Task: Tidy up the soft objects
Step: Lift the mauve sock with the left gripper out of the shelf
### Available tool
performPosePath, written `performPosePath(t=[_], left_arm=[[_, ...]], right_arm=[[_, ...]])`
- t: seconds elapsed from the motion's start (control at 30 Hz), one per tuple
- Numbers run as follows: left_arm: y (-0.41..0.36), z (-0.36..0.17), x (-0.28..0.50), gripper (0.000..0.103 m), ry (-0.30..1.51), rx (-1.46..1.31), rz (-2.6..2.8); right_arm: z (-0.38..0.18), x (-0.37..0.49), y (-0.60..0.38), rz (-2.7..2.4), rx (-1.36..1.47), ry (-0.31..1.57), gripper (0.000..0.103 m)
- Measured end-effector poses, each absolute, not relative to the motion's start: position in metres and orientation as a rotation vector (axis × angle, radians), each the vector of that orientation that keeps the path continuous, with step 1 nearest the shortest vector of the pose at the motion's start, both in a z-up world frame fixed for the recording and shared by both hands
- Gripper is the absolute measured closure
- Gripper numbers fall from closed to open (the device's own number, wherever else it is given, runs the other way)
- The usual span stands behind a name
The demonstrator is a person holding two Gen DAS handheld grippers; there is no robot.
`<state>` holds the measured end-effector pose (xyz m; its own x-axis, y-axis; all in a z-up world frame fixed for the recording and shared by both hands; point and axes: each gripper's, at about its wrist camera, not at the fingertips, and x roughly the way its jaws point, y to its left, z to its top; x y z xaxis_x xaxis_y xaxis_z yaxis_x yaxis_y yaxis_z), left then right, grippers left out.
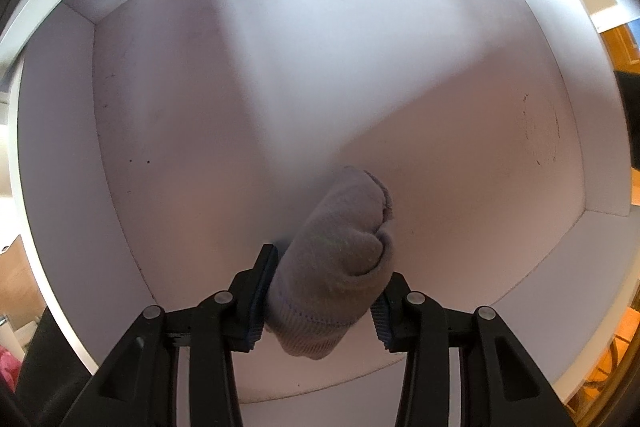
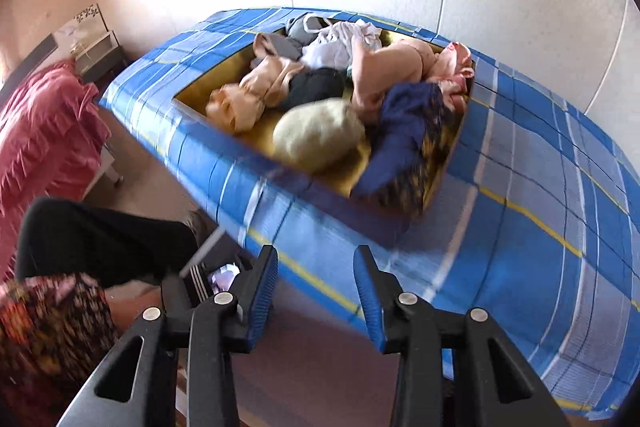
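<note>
My left gripper (image 1: 326, 279) is shut on a rolled grey sock bundle (image 1: 340, 259) and holds it inside a white box (image 1: 60, 147), just above its bare floor. My right gripper (image 2: 316, 267) is open and empty, above the near edge of a bed with a blue plaid cover (image 2: 540, 227). On the bed stands a yellow tray (image 2: 344, 171) with several soft items: a pale green rolled bundle (image 2: 320, 135), a navy cloth (image 2: 404, 131), a peach cloth (image 2: 256, 87), a white garment (image 2: 340, 43) and a pink one (image 2: 452, 67).
The white box's walls surround my left gripper on the left, far and right sides. In the right wrist view a pink quilt (image 2: 44, 131) lies at the left, a small white shelf unit (image 2: 96, 51) stands behind it, and the person's black sleeve (image 2: 100, 239) and patterned clothing (image 2: 48, 327) are at lower left.
</note>
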<state>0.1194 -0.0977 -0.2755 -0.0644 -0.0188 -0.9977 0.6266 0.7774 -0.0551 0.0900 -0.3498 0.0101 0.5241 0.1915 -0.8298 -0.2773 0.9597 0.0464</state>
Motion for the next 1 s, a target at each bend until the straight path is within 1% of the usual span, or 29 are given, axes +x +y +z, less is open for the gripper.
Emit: performPosePath(t=[0.1,0.2,0.3,0.4,0.5,0.73,0.87,1.0], left_arm=[[-0.092,-0.275,0.119,0.060,1.558,0.491,-0.554],[-0.090,-0.274,0.115,0.060,1.554,0.473,-0.545],[-0.087,-0.269,0.113,0.060,1.550,0.456,-0.538],[-0.085,-0.263,0.109,0.060,1.544,0.453,-0.534],[-0.085,-0.254,0.104,0.060,1.533,0.472,-0.542],[-0.093,-0.228,0.087,0.060,1.485,0.558,-0.585],[-0.102,-0.197,0.071,0.060,1.410,0.619,-0.655],[-0.102,-0.161,0.061,0.060,1.327,0.639,-0.717]], right_arm=[[-0.010,0.065,-0.347,0.275,-0.109,0.985,0.064],[-0.047,0.052,-0.340,0.290,-0.127,1.058,0.064],[-0.093,0.050,-0.337,0.282,-0.110,1.159,0.069],[-0.130,0.053,-0.338,0.253,-0.097,1.229,0.073],[-0.159,0.058,-0.337,0.228,-0.115,1.289,0.073],[-0.211,0.073,-0.358,0.147,-0.020,1.438,0.073],[-0.234,0.078,-0.368,0.096,-0.018,1.522,0.073],[-0.239,0.082,-0.375,0.090,0.022,1.539,0.073]])
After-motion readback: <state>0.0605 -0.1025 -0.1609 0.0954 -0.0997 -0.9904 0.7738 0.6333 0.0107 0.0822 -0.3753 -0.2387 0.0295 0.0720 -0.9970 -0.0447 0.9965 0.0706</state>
